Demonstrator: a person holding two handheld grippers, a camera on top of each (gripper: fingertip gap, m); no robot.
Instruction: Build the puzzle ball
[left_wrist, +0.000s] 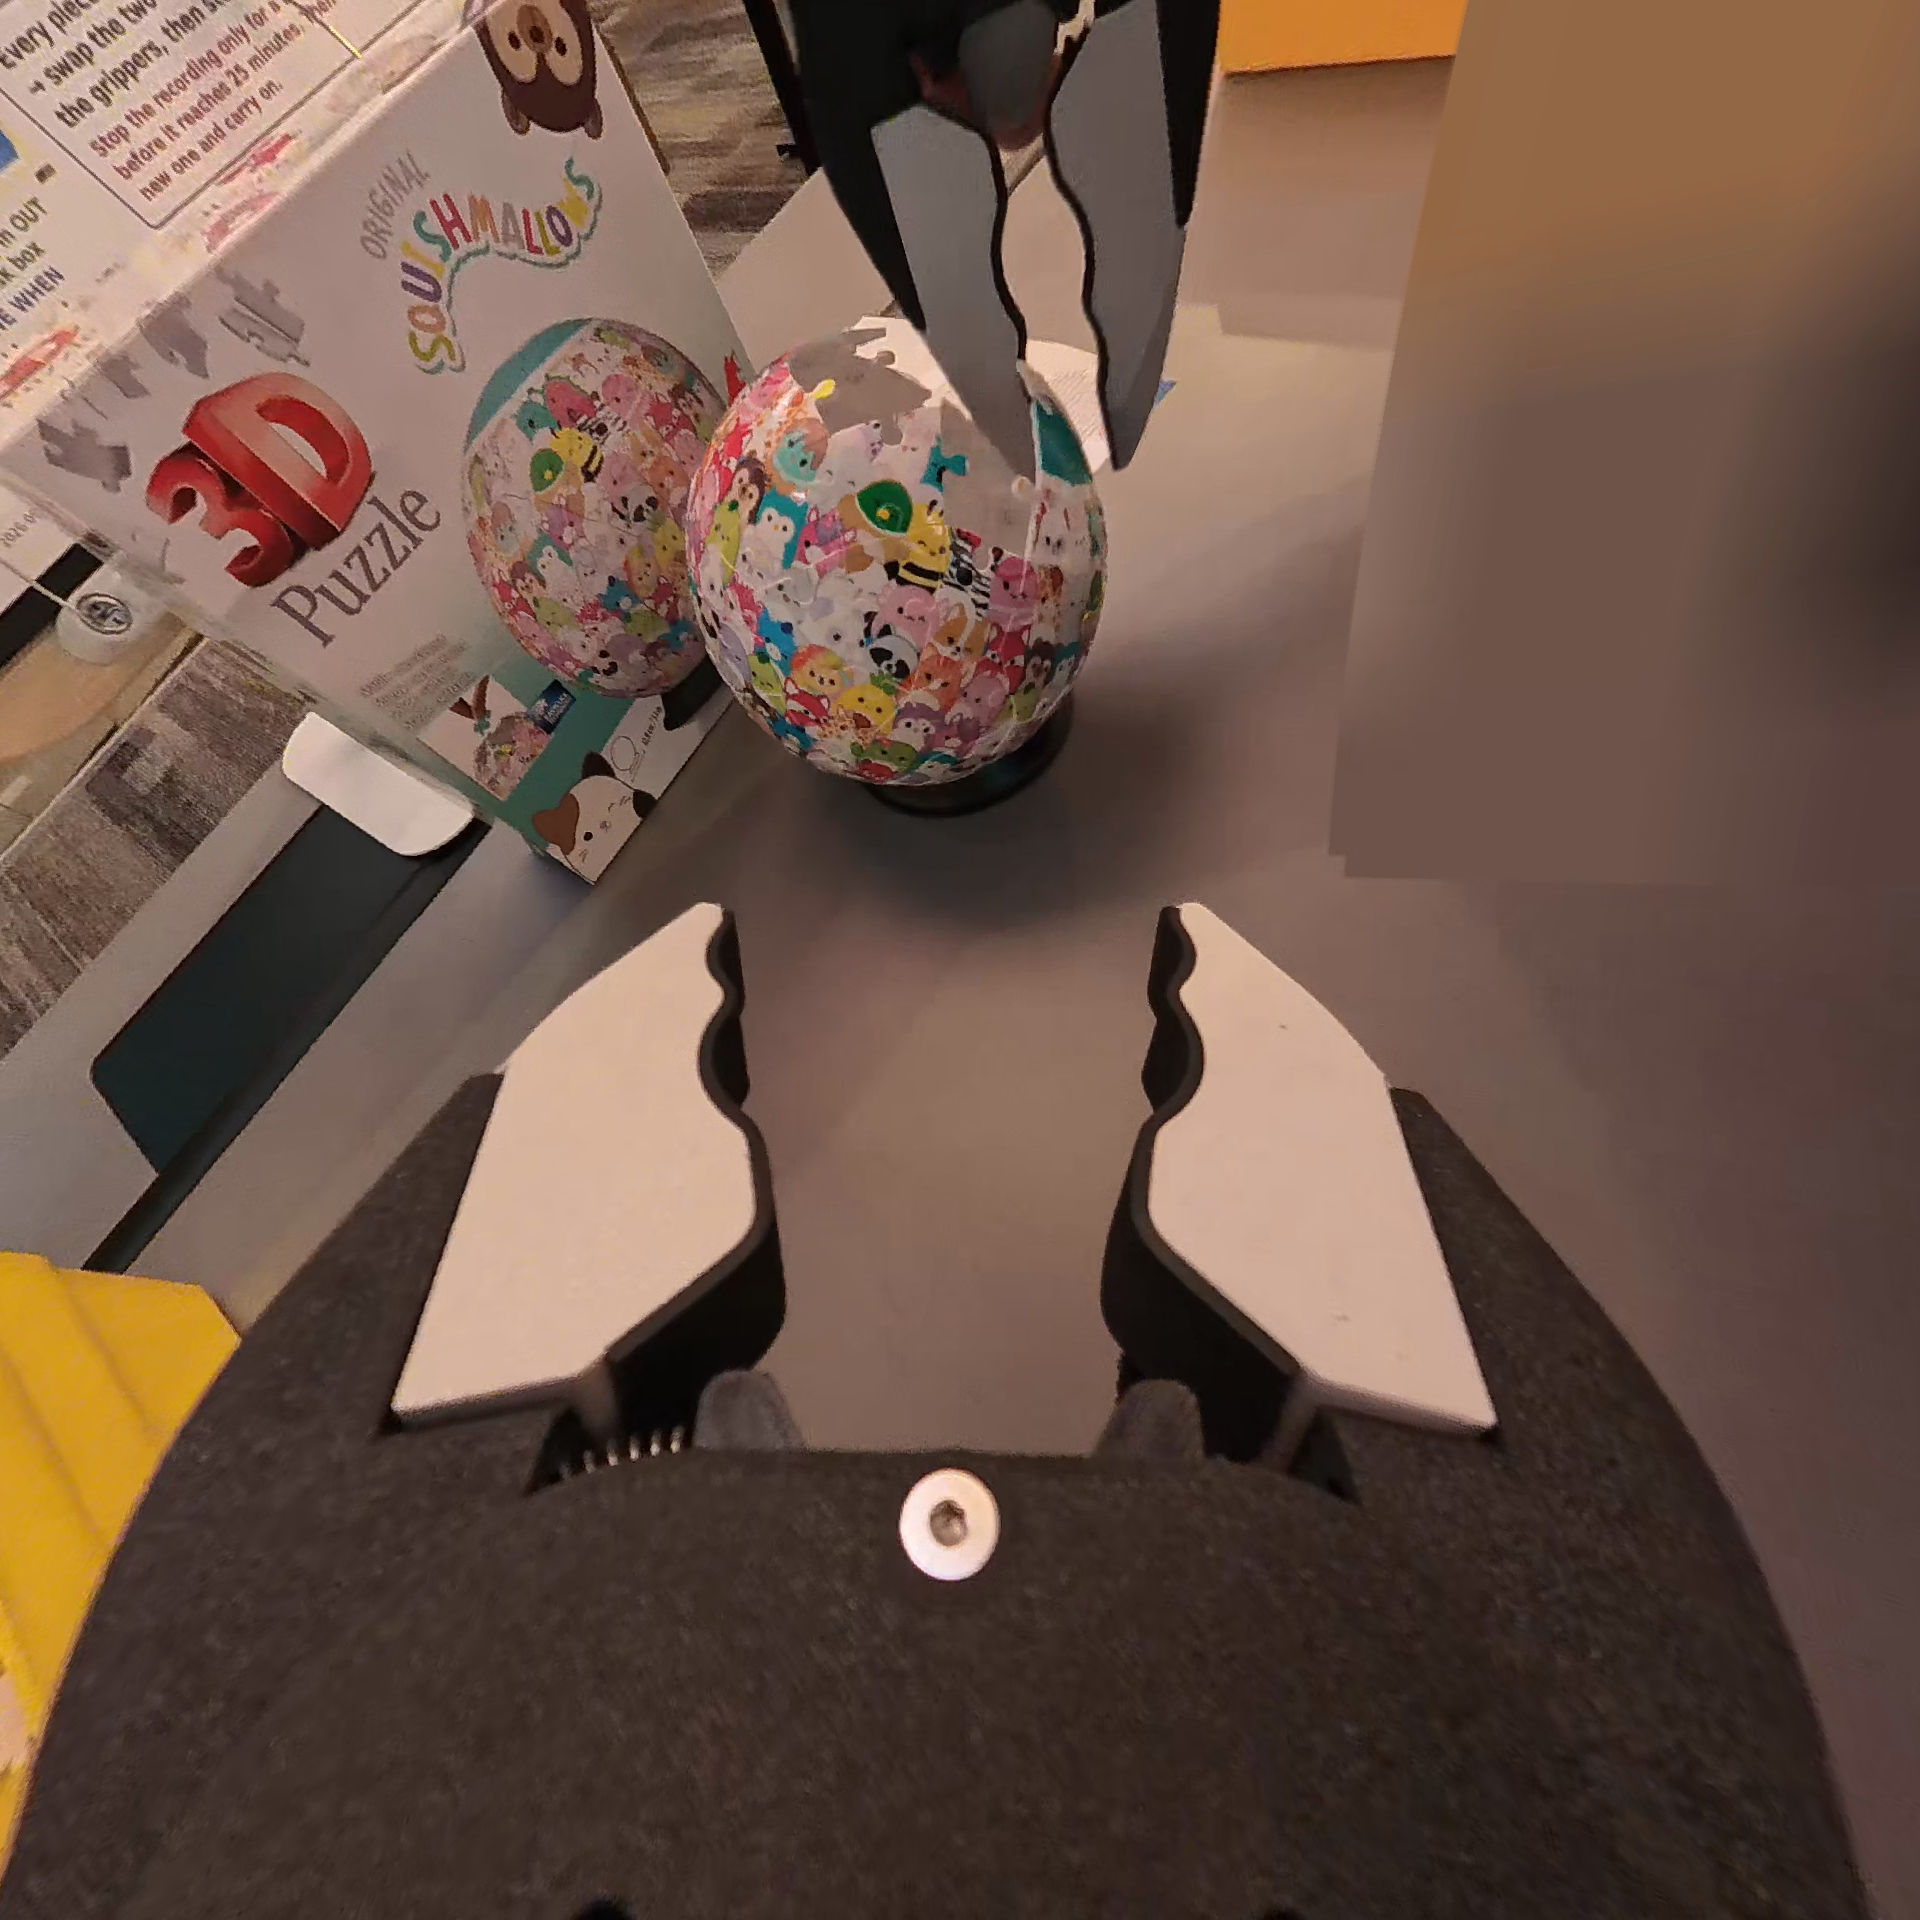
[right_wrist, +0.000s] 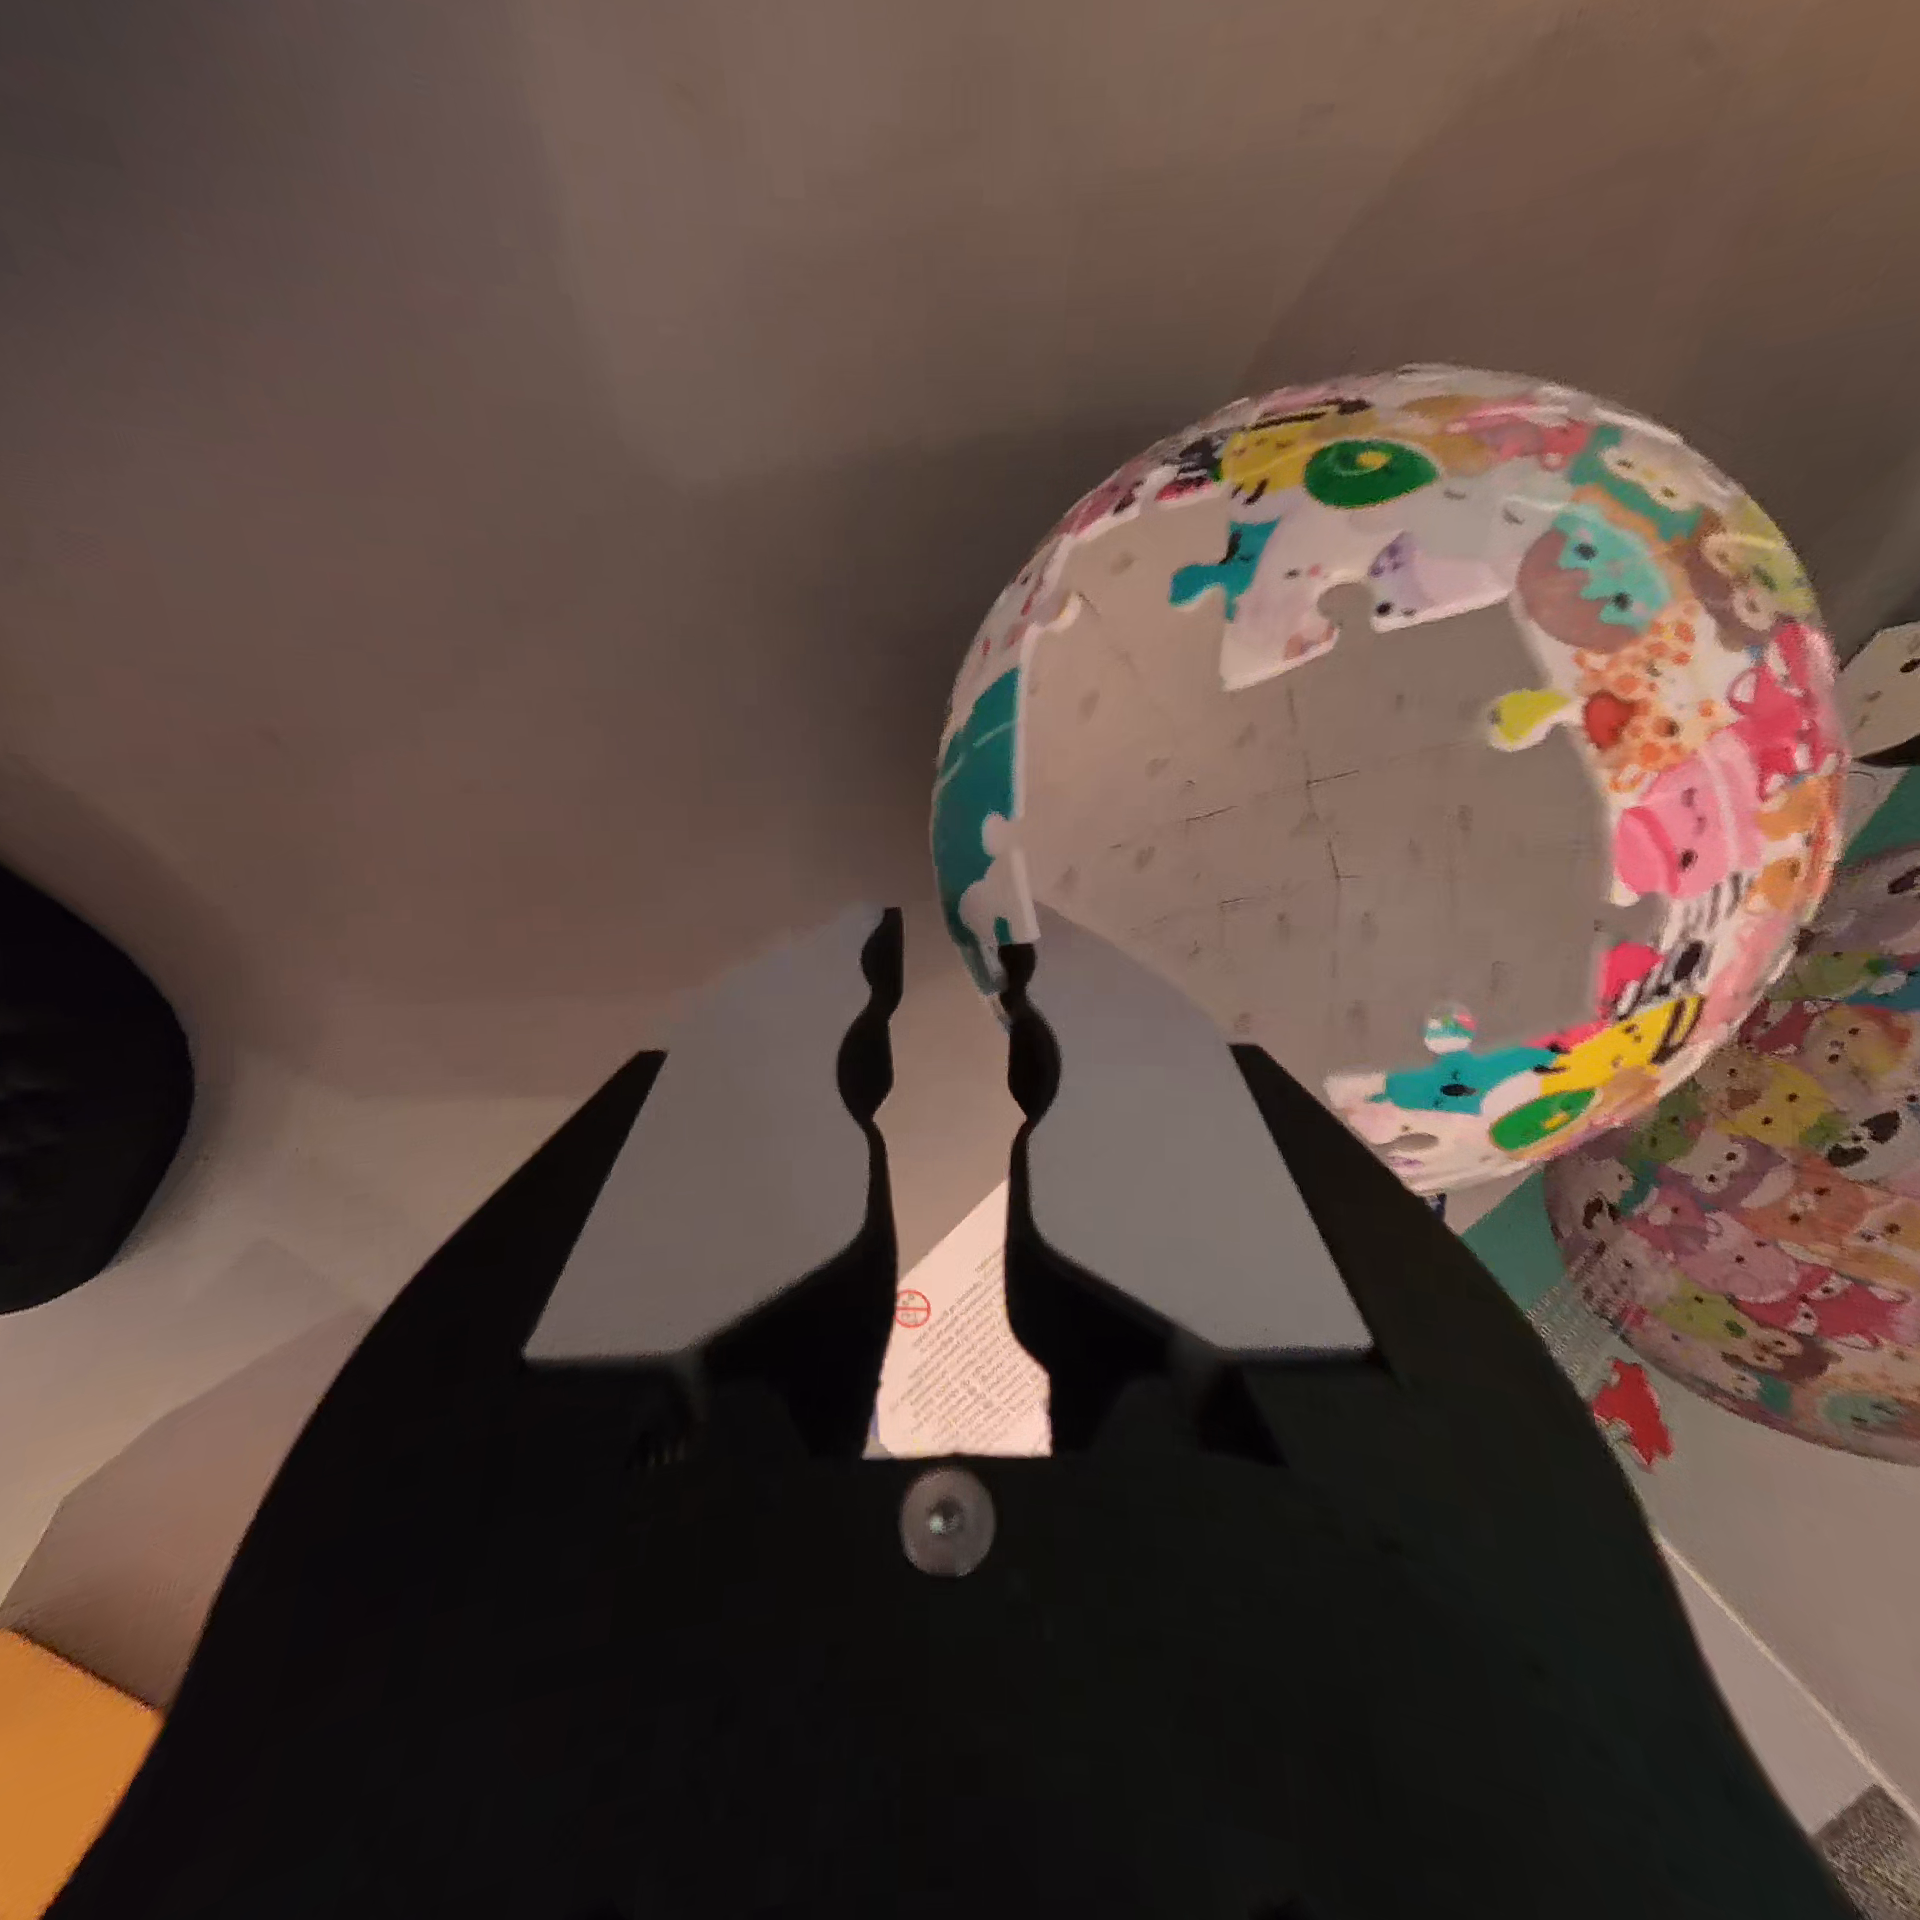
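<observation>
The puzzle ball (left_wrist: 894, 582) is a colourful cartoon-animal shell on a dark stand (left_wrist: 966, 795) on the grey table. Its top has a wide hole that shows the grey inside (right_wrist: 1299, 810). My right gripper (left_wrist: 1075, 447) reaches down from above. Its jaws are a narrow gap apart, with nothing between them. Its fingertips sit on either side of a teal piece (left_wrist: 1062, 442) at the rim of the hole. In the right wrist view the right gripper (right_wrist: 956, 930) touches that rim with one fingertip. My left gripper (left_wrist: 945, 925) is wide open and empty, low over the table in front of the ball.
The puzzle box (left_wrist: 416, 468) stands just left of the ball and shows at the right of the right wrist view (right_wrist: 1766, 1195). A printed leaflet (right_wrist: 956, 1371) lies behind the ball. A yellow object (left_wrist: 83, 1455) is at the near left. A black shape (right_wrist: 73, 1091) sits at the table's left. The gap from one gripper's tips to the other's is roughly 20 cm.
</observation>
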